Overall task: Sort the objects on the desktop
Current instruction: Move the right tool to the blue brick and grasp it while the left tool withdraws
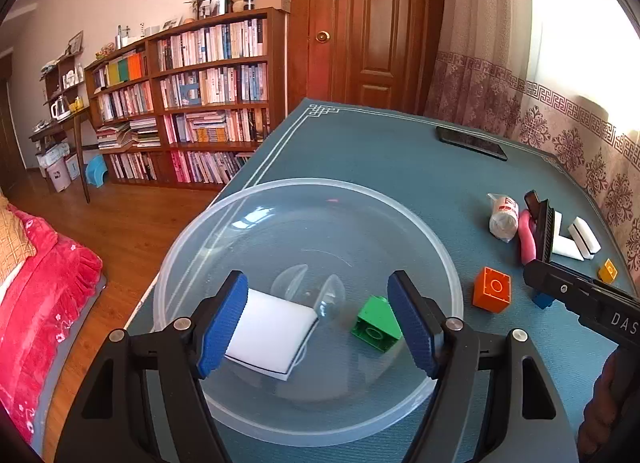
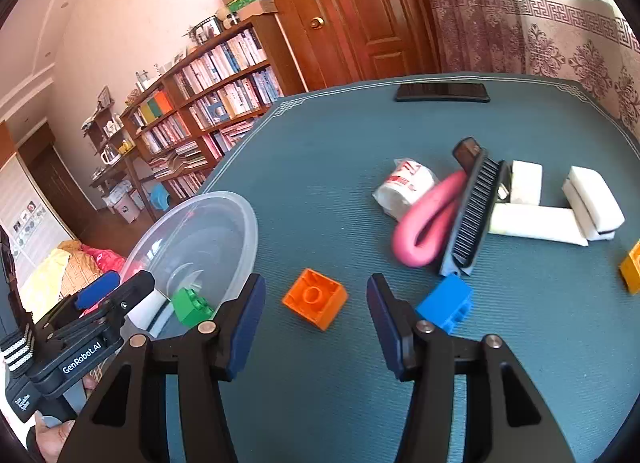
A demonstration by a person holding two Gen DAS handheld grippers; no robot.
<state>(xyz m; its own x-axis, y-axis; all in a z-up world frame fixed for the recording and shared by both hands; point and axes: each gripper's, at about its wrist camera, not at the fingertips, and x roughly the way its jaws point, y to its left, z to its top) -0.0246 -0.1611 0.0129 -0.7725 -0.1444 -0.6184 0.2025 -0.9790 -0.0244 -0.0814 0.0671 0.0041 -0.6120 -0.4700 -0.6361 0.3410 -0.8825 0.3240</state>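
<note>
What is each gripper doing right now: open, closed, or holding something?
Left gripper: open, holding nothing, above the clear bowl.
Right gripper: open, holding nothing, above the table near the orange block.

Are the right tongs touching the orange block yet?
Apart. The right wrist view shows the orange block lying beyond the open right tongs, bare mat between them.

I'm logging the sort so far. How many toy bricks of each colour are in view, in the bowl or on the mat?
Green brick, in the clear bowl: 1
Orange brick, on the mat: 1
Blue brick, on the mat: 1
Yellow brick, at the mat's edge: 1
Total: 4
</note>
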